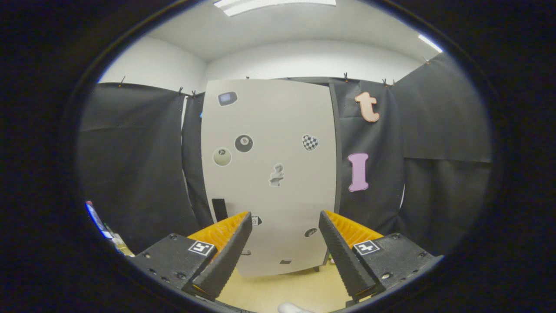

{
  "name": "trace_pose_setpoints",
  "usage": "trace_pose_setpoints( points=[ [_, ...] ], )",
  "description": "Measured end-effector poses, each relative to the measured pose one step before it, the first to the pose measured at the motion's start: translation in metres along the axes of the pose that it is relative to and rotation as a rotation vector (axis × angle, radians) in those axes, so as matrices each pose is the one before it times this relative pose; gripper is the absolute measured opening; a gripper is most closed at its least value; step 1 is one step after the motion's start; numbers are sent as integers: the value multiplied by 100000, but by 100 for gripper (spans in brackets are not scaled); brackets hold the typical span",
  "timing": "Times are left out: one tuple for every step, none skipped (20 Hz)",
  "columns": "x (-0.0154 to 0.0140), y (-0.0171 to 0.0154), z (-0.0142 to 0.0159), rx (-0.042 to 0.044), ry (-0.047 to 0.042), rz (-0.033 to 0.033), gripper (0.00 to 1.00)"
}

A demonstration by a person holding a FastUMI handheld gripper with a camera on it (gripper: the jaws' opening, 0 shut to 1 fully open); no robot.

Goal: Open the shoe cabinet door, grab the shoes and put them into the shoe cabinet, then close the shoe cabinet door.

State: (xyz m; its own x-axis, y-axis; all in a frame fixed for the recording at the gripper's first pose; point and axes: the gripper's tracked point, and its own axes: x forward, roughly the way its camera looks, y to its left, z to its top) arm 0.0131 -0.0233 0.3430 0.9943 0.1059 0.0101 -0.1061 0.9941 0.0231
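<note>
I am holding my gripper (pixel 285 221) wide open, gripping nothing. Beyond its fingers the tall cabinet (pixel 269 174) is standing upright, its shut door facing me.

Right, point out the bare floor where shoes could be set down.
Bare floor lies between the open gripper fingers, up to the shut cabinet door. A white object sits at its near edge. Clutter crowds the far left.

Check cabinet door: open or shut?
Shut: shoe cabinet door shows its full stickered front, no interior visible. Gripper open, fingers apart, short of it.
</note>
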Motion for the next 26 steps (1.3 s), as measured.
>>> trace_pose_setpoints(
  points=[
    [-430, -84, 260, 72, -410, -394, 100],
    [-383, 13, 211, -272, -66, -3, 100],
    [-261, 108, 241, -518, -426, 66, 100],
    [-365, -79, 27, -834, 150, -462, 100],
    [-425, -321, -92, -1012, 115, -1358, 100],
    [-373, -252, -17, -837, -222, -1631, 100],
    [-379, -338, -267, -607, 780, -2172, 100],
    [-478, -251, -401, -300, 1069, -2343, 100],
    [-361, 12, -246, -205, 615, -1281, 100],
    [-423, 187, -71, -153, -140, -290, 100],
    [-329, -100, -121, -221, -244, -1077, 100],
    [-341, -216, -136, -596, 291, -1265, 100],
    [-354, -131, -193, -257, -108, -976, 100],
    [-220, -39, -46, 179, -39, -950, 100],
    [-141, -189, -127, 272, 162, -862, 100],
    [-254, -24, 26, 325, -156, -491, 100],
    [-88, -145, 28, 134, -125, -673, 100],
    [-143, -153, -14, 19, 64, -787, 100],
    [-28, -28, 69, 85, -153, -199, 100],
    [-50, 86, -50, 28, 137, 33, 100],
    [3, -36, -55, 74, 0, 18, 100],
    [-2, -17, 81, 51, -166, 14, 100],
    [32, -32, -110, -26, 346, -41, 100],
    [-39, 109, -43, 26, 90, 220, 100],
    [64, 33, 28, 82, 24, 155, 100],
    [-43, 53, 61, -112, 58, 159, 100]
  ],
)
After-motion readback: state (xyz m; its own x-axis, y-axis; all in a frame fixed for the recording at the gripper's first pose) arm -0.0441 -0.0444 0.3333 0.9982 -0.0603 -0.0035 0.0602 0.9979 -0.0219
